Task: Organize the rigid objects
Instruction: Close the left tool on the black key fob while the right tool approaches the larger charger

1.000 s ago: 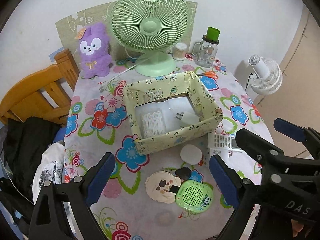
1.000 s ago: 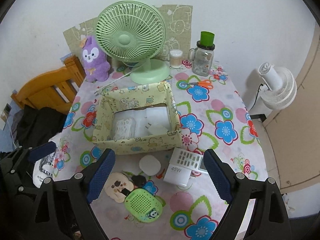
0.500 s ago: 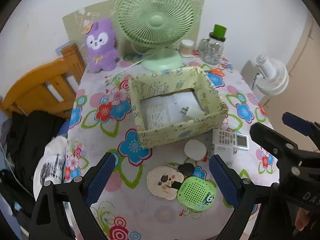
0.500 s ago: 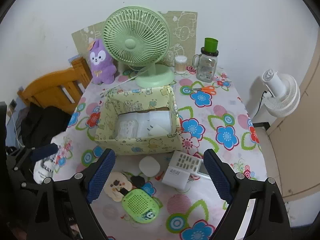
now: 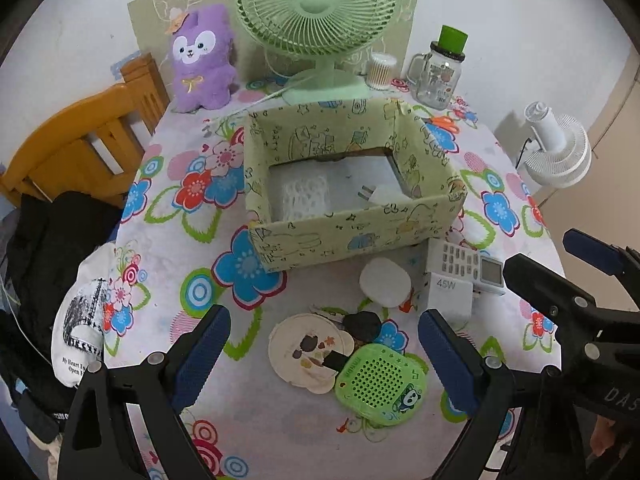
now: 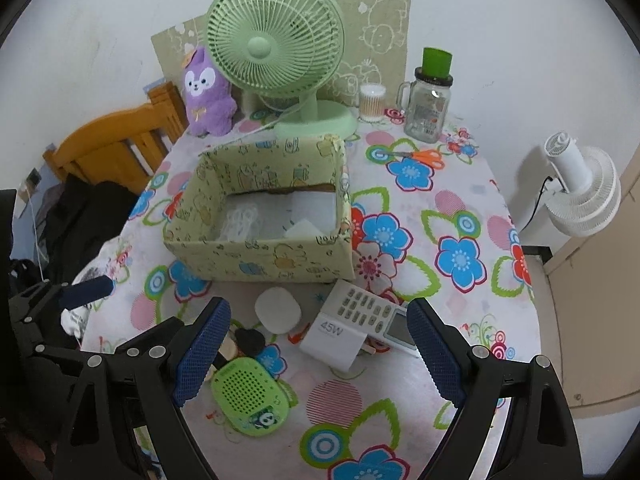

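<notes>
A yellow-green patterned box (image 5: 352, 224) (image 6: 260, 258) sits mid-table with a white plug and white netting inside. In front of it lie a white oval pad (image 5: 385, 282) (image 6: 277, 311), a white 45W charger (image 5: 448, 294) (image 6: 334, 340), a white remote (image 5: 468, 266) (image 6: 374, 312), a green perforated case (image 5: 380, 388) (image 6: 250, 396), a round cream disc (image 5: 306, 352) and a small black piece (image 5: 362, 325) (image 6: 249, 339). My left gripper (image 5: 320, 356) is open and empty above the disc and green case. My right gripper (image 6: 316, 354) is open and empty above the charger.
A green desk fan (image 5: 318, 12) (image 6: 276, 48), purple plush (image 5: 202, 60) (image 6: 208, 94), glass jar with green lid (image 5: 440, 72) (image 6: 428, 100), cotton-swab tub (image 6: 372, 102) and orange scissors (image 6: 420, 156) stand at the back. A wooden chair (image 5: 80, 136) is left; a white fan (image 6: 580, 192) right.
Both grippers have moved lower and closer to the table; the items in front of the box look larger. Both stay open and empty.
</notes>
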A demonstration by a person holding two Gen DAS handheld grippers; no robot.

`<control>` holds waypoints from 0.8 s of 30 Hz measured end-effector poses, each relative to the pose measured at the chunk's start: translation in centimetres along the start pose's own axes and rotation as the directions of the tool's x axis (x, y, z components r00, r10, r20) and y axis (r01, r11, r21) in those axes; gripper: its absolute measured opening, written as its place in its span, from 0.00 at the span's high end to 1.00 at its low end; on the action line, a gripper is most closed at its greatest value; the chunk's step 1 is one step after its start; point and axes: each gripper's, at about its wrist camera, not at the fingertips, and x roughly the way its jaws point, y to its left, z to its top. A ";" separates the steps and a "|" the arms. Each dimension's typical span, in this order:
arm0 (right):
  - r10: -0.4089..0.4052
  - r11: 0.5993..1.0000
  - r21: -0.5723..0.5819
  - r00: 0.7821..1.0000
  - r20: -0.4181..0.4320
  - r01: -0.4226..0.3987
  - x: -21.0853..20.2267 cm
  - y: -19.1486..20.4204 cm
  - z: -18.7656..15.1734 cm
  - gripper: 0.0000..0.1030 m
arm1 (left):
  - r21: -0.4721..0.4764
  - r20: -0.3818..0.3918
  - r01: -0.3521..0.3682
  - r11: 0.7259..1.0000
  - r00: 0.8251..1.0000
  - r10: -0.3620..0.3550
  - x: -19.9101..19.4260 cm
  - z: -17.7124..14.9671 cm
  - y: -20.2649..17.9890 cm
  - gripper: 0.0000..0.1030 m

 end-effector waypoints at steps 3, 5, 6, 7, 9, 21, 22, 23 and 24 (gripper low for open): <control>0.004 1.000 -0.005 1.000 -0.022 -0.004 0.9 -0.5 -0.2 0.11 | -0.009 -0.013 -0.002 1.000 1.000 0.002 0.7 -0.3 -0.3 0.07; 0.004 1.000 -0.010 0.999 -0.032 -0.005 1.4 -0.7 -0.4 0.11 | -0.014 -0.021 -0.006 1.000 1.000 0.005 1.3 -0.4 -0.4 0.07; 0.005 1.000 -0.014 0.999 -0.042 -0.005 1.8 -0.9 -0.5 0.11 | -0.015 -0.026 -0.007 1.000 1.000 0.006 1.5 -0.5 -0.5 0.07; 0.004 1.000 -0.016 0.999 -0.046 -0.005 2.0 -0.9 -0.6 0.11 | -0.015 -0.032 -0.008 1.000 0.999 0.008 1.8 -0.6 -0.6 0.07; 0.007 1.000 -0.018 0.998 -0.060 -0.008 2.6 -1.2 -0.8 0.11 | -0.012 -0.042 -0.009 1.000 0.999 0.008 2.4 -0.8 -0.8 0.07; -0.001 1.000 0.011 0.991 -0.133 0.002 5.9 -2.7 -2.2 0.11 | 0.055 -0.096 -0.011 0.998 0.995 0.016 6.0 -1.1 -2.0 0.07; -0.001 1.000 0.013 0.991 -0.137 0.003 6.1 -2.8 -2.3 0.11 | 0.063 -0.099 -0.009 0.998 0.995 0.015 6.3 -1.1 -2.1 0.08; -0.001 1.000 0.016 0.990 -0.142 0.003 6.4 -2.9 -2.4 0.11 | 0.069 -0.100 -0.009 0.998 0.995 0.016 6.5 -1.1 -2.2 0.08; -0.003 1.000 0.020 0.989 -0.149 0.006 6.7 -3.0 -2.5 0.11 | 0.080 -0.100 -0.010 0.997 0.995 0.018 6.7 -1.2 -2.3 0.09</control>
